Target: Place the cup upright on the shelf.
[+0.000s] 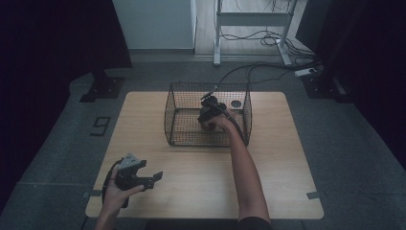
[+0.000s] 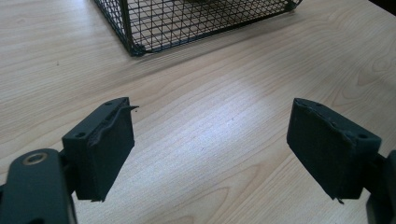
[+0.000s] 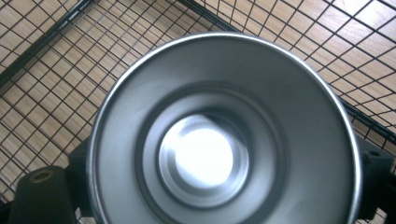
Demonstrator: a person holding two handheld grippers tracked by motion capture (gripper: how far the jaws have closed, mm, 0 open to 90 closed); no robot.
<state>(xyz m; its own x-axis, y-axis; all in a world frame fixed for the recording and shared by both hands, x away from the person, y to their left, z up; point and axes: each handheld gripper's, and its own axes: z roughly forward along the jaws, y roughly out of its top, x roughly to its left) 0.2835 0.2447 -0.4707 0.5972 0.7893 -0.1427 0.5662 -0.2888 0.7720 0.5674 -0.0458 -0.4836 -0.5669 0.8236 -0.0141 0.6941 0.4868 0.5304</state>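
The right gripper [image 1: 209, 120], inside the wire basket [image 1: 177, 122], straddles a steel cup [image 3: 224, 135] (rigid, slippery); grip cannot be confirmed. Grasp its outer wall.

1. The wire basket [image 1: 178, 115] stands on the table [image 1: 268, 163], at the middle of its far half
2. The right gripper [image 1: 208, 114] is inside the basket, toward its right part, reached in from the near side over the rim
3. A metal cup [image 3: 224, 140] sits between that gripper's jaws, above the basket's wire floor, its open mouth toward the gripper's camera
4. A small round thing [image 1: 236, 103] lies in the basket's far right corner, behind the right gripper
5. The left gripper [image 1: 152, 180] is over the table's near left part, well apart from the basket, with bare tabletop between its jaws
6. In the left gripper view a basket corner lies ahead and left of the jaws
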